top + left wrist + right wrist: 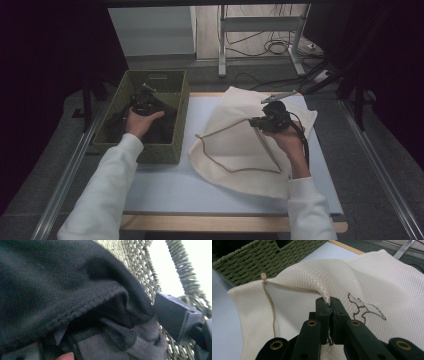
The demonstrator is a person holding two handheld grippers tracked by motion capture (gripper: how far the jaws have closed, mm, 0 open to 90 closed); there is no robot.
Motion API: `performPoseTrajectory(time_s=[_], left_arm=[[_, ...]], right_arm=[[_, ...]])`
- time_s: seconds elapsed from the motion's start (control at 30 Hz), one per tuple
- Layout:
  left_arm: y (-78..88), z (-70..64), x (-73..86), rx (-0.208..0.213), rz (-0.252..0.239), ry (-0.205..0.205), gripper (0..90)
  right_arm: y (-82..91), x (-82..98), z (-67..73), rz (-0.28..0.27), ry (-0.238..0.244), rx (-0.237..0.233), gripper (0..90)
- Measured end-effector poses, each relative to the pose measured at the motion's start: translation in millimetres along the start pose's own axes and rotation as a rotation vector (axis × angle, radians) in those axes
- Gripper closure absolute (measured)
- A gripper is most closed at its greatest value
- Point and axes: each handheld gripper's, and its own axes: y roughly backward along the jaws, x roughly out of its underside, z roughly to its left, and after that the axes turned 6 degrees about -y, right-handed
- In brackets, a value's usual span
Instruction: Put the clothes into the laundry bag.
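A dark cloth [162, 125] lies inside the green woven basket [145, 150] at the table's left. My left gripper [142, 102] is down in the basket on that cloth. In the left gripper view the dark cloth [62, 285] bulges between the jaws, which stand wide apart. One finger [172, 315] shows beside the basket wall [140, 262] and the other is covered by cloth. My right gripper [329, 303] is shut on a raised fold of the white mesh bag [387, 285]. The bag [235, 145] is spread over the table's middle.
The bag's tan zip [270, 305] runs along its edge toward the basket [262, 260]. A pale blue mat [175, 190] covers the table top. Metal rails run along both sides of the table, and cables and a frame leg lie on the floor beyond it.
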Motion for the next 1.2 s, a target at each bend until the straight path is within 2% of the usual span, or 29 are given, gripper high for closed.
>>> performPoseTrajectory(time_s=[0.23, 0.4, 0.57, 0.73, 0.83, 0.87, 0.93, 1.2], left_arm=[[-15.0, 1.0, -4.6, -0.006, 0.025, 0.008, 14.9], [-20.9, 0.1, -6.6, -0.019, 0.041, -0.011, 15.0], [-24.0, 1.3, -5.9, -0.032, 0.051, -0.022, 19.1], [-24.1, 3.6, -4.5, -0.047, 0.056, -0.036, 32.8], [-24.0, 5.2, -3.8, -0.032, 0.05, -0.048, 46.2], [-23.6, 5.8, -3.6, -0.031, 0.05, -0.059, 53.8], [-23.2, 6.7, -3.1, -0.034, 0.044, -0.068, 61.7], [-19.2, 10.7, -1.6, -0.035, 0.025, -0.086, 71.0]], right_arm=[[-1.3, 0.2, -0.2, 0.003, -0.002, 0.0, 86.4], [-1.5, 0.6, -1.4, 0.003, 0.0, 0.0, 86.3], [-1.5, 1.0, -2.0, 0.004, -0.003, 0.002, 86.3], [-1.4, 1.0, -1.6, 0.004, -0.003, 0.005, 86.3], [-1.4, 1.0, -1.6, 0.003, -0.003, 0.005, 86.3], [-1.4, 1.0, -1.7, 0.003, -0.003, 0.005, 86.3], [-1.4, 1.0, -1.8, 0.003, -0.003, 0.005, 86.2], [-0.9, 1.1, -1.8, 0.001, -0.002, 0.006, 86.2]])
